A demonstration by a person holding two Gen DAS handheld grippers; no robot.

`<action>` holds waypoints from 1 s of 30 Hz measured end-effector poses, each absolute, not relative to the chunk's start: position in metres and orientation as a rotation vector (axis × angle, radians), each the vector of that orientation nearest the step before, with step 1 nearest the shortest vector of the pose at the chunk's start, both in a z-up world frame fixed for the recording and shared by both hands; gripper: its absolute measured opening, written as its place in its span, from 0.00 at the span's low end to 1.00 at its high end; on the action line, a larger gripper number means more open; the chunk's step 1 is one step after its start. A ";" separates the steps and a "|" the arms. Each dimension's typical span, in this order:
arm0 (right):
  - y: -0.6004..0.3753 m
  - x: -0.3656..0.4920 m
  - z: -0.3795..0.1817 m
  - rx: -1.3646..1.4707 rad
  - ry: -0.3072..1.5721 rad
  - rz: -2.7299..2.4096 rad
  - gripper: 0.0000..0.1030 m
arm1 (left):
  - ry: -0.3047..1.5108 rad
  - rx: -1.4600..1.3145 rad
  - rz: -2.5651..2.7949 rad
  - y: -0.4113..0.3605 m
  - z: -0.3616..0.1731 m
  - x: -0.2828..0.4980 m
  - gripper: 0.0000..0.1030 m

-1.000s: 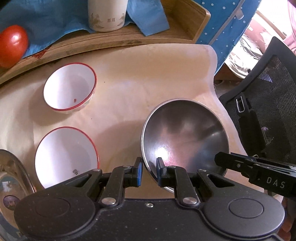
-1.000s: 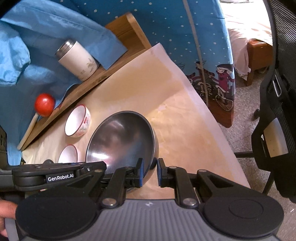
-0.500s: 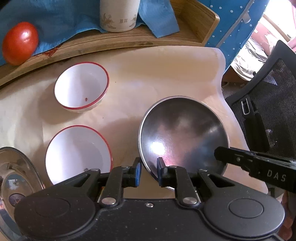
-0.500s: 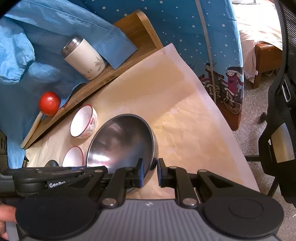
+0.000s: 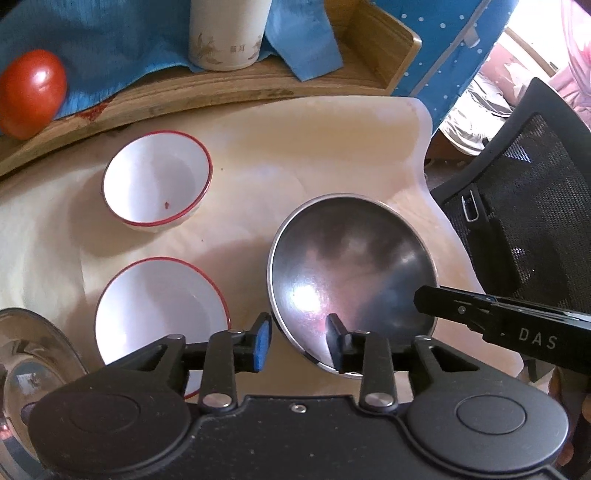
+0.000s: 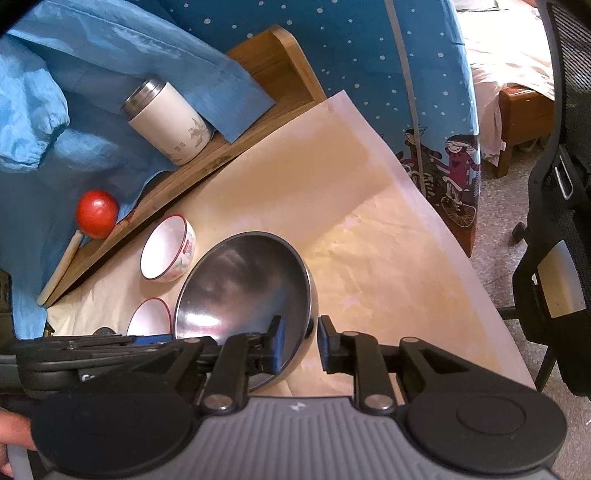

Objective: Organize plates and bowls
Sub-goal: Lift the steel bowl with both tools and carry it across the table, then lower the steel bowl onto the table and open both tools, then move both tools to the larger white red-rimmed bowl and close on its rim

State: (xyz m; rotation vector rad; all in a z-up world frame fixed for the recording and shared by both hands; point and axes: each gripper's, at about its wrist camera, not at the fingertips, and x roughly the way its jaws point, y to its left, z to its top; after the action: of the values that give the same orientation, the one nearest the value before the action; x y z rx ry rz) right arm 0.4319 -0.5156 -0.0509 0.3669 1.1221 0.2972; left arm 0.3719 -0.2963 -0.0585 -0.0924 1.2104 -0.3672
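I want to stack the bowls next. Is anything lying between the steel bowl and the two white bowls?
Nothing visible does. Only bare table cover separates the steel bowl from the near white bowl and far white bowl.

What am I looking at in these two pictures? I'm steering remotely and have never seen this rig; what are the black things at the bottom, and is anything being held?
There is no robot arm: a person carries a two-finger gripper in each hand, with a camera on each looking along its fingers. The black shape at the bottom of each picture is that gripper.

One picture is from the left gripper, the other from the right gripper. Both straddle the rim of the steel bowl, which rests on the paper-covered table. Both sets of jaws are opening, with gaps between pads and rim, so nothing is gripped.

Also on the paper are two red-rimmed white bowls, farther and nearer, and part of a steel plate. Behind them, on a wooden tray, are a tomato, a white canister and a blue cloth.
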 end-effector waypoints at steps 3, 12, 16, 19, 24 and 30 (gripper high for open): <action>-0.516 0.430 -0.049 0.362 1.117 0.277 0.31 | 1.198 -0.101 -0.379 -0.292 -0.051 0.372 0.50; -0.515 0.423 -0.039 0.341 1.088 0.241 0.62 | 1.134 -0.130 -0.347 -0.258 -0.026 0.367 0.82; -0.511 0.422 -0.031 0.321 1.064 0.243 0.80 | 1.118 -0.129 -0.302 -0.228 -0.019 0.369 0.88; -0.505 0.421 -0.022 0.293 1.029 0.264 0.86 | 1.105 -0.120 -0.268 -0.205 -0.017 0.372 0.93; -0.483 0.419 -0.005 0.196 0.946 0.348 0.93 | 1.089 -0.057 -0.260 -0.178 -0.012 0.383 0.96; -0.452 0.414 0.012 0.127 0.900 0.500 0.99 | 1.102 0.067 -0.346 -0.167 -0.013 0.402 0.99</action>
State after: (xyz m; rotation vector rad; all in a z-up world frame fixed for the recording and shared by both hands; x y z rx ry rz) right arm 0.4145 -0.4521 0.0117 0.1275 0.9001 0.5003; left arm 0.4017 -0.1667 -0.0134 0.0669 1.1022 -0.3461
